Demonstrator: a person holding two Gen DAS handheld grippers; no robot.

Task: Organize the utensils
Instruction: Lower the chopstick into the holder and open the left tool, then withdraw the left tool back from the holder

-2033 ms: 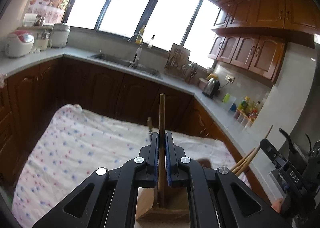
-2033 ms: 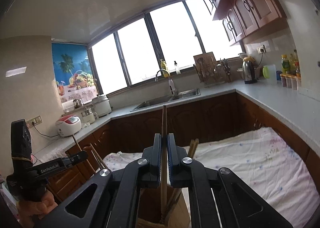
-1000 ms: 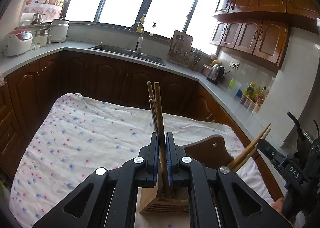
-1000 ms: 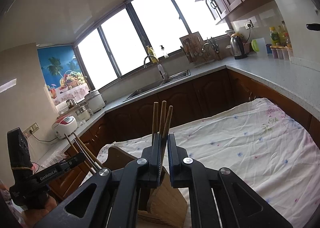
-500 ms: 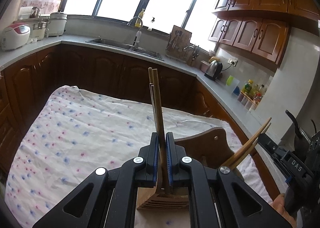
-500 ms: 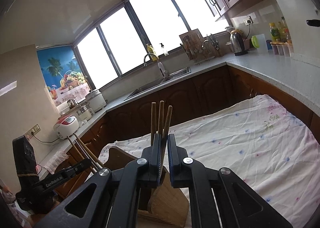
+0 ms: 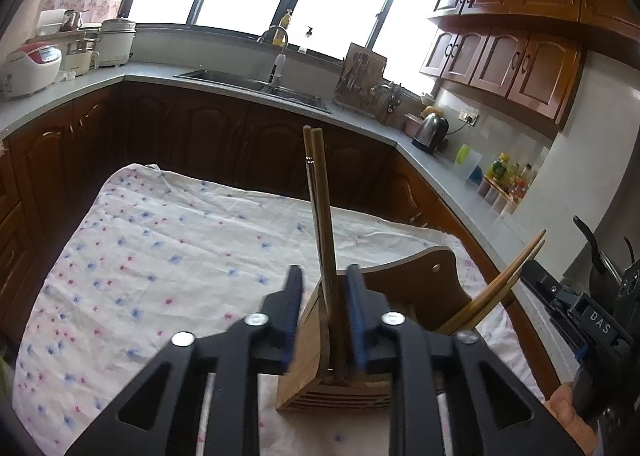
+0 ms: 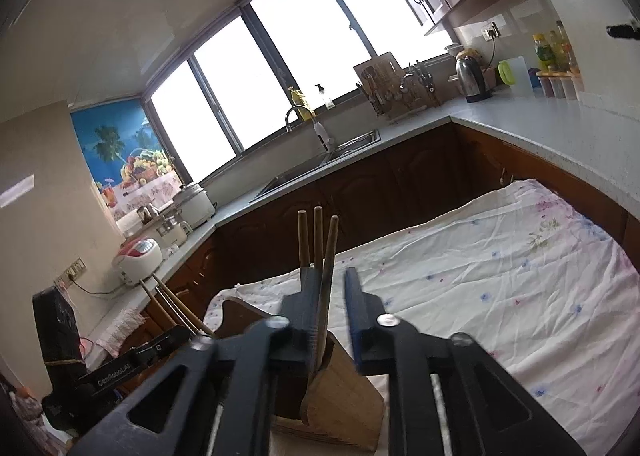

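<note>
Bench: floral cloth under wooden holder.
Jaws: left gripper and right gripper just released chopsticks.
Risk: withdrawing jaws could snag leaning sticks, tipping holder.

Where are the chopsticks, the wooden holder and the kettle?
chopsticks [image 7: 320, 191]: left wrist view, on the shafts standing up out of the holder.
wooden holder [image 7: 306, 370]: left wrist view, on its slatted front corner.
kettle [image 7: 433, 128]: left wrist view, on its shiny body on the counter.

Brown wooden chopsticks stand near upright in a slatted wooden holder.
</note>
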